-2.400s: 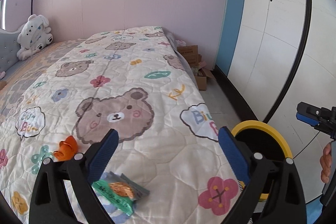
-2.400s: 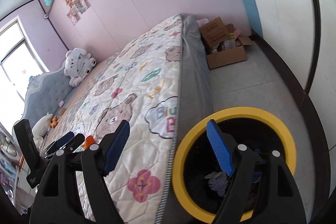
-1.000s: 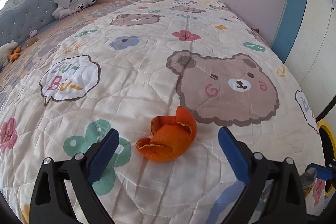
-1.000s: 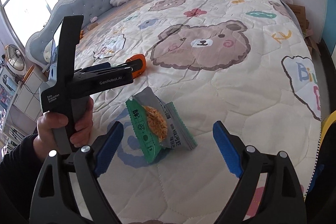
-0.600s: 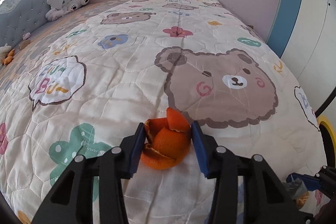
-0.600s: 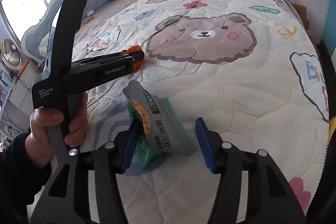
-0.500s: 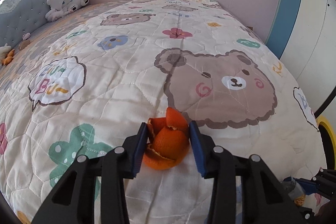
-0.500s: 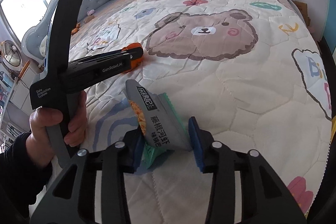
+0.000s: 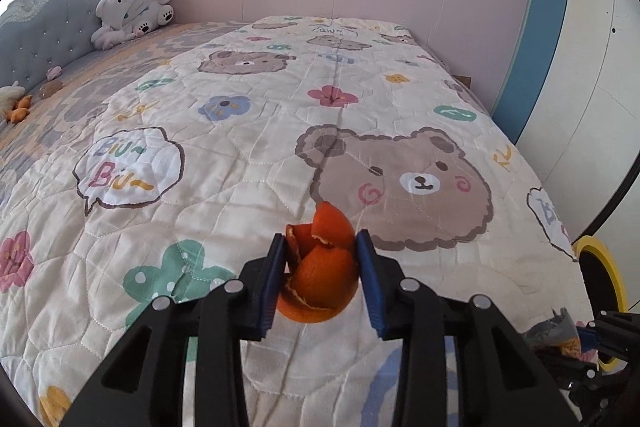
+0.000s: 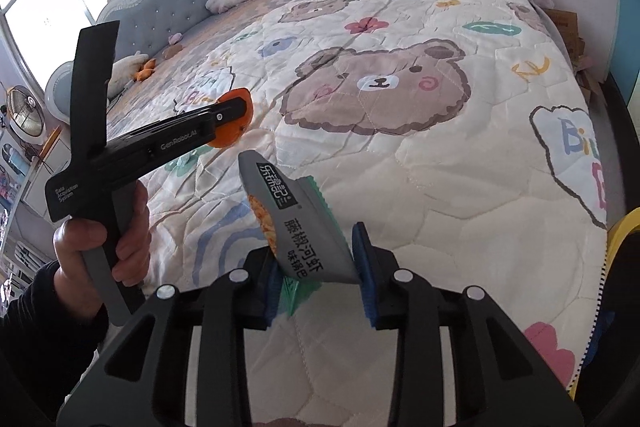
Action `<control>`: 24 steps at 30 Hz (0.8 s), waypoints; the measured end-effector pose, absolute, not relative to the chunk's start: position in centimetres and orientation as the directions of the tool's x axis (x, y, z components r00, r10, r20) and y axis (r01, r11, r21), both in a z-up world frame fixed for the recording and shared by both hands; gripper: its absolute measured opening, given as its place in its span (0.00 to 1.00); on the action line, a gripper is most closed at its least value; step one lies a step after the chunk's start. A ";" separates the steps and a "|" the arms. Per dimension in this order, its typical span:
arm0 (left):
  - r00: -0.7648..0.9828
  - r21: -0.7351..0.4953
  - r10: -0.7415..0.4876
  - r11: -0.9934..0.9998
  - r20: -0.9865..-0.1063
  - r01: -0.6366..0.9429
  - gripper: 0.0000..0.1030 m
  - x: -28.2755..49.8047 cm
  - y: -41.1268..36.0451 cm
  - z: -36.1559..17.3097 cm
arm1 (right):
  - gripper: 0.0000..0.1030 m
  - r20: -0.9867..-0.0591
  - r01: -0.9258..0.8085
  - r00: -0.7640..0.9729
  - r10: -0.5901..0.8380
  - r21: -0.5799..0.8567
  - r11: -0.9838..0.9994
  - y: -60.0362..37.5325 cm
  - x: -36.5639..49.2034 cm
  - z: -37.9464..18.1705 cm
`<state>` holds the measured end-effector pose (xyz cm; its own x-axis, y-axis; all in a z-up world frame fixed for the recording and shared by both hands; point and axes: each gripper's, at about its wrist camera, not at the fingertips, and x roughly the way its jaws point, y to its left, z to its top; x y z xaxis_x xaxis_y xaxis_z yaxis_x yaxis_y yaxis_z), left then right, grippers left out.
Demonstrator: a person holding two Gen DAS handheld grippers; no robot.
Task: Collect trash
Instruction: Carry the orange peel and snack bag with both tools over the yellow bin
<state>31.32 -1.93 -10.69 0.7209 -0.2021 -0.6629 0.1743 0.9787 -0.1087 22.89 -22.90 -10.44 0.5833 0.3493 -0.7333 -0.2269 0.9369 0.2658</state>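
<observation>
**Both grippers loaded, carry to the bin pending**

Left gripper point(image 9: 320, 269): blue pads narrowed and pressing on either side of a curled, bright orange piece of citrus peel point(image 9: 318, 263), jaws closing a last touch. Peel held just above the cream quilted bedspread with bear and flower prints point(image 9: 248, 163), apparently clear of the cloth. No real long axis to this thing: a cupped, crumpled shell, open ragged edges turned up and away from the camera, one pointed flap standing highest.

Right gripper point(image 10: 318, 267): likewise narrowed, clamped on a grey-and-green foil snack packet with printed black characters point(image 10: 296, 223). Packet pinched near its lower end, bowed by the squeeze, long axis running up and away from the jaws and leaning left, free top corner highest, green serrated edge to the right.

Judged step: lifting both pieces off the bed for the carry to the yellow-rimmed black bin point(image 9: 600, 279) beside the mattress on the right. Best done by keeping the squeeze steady, since peel is springy and foil slick; raising straight up before swinging across; keeping the two tools apart; releasing only once well over the bin's mouth.

Further out: a white plush toy point(image 9: 132, 5) against the grey tufted headboard point(image 9: 36, 35).
</observation>
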 end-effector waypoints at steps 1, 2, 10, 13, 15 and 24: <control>0.727 -0.108 -0.208 0.977 -0.655 0.183 0.33 30.7 -2.0 -10.2 | 0.30 -0.729 -0.222 0.591 0.347 0.266 0.938 -23.3 22.6 -10.0; 0.732 -0.112 -0.219 0.975 -0.646 0.194 0.33 30.0 -2.1 -9.7 | 0.30 -0.723 -0.218 0.600 0.343 0.265 0.939 -23.7 22.2 -9.6; 0.780 -0.120 -0.259 0.965 -0.570 0.233 0.33 24.4 -3.6 -5.1 | 0.30 -0.660 -0.170 0.684 0.310 0.269 0.948 -27.6 18.5 -5.8; 0.784 -0.128 -0.289 0.956 -0.549 0.263 0.33 22.7 -4.6 -3.6 | 0.30 -0.631 -0.149 0.718 0.295 0.274 0.950 -29.3 17.0 -4.1; 0.787 -0.129 -0.307 0.951 -0.535 0.283 0.33 21.7 -5.3 -2.8 | 0.30 -0.611 -0.136 0.739 0.284 0.278 0.951 -30.4 16.0 -3.1; 0.789 -0.115 -0.372 0.924 -0.488 0.365 0.33 18.2 -8.8 0.1 | 0.31 -0.552 -0.064 0.805 0.217 0.283 0.957 -34.9 12.4 0.7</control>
<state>18.19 -8.76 0.12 0.7894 -0.3725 -0.4880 0.3646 0.9240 -0.1154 12.39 -34.93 0.68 0.8051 0.2170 -0.5520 -0.0639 0.9570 0.2830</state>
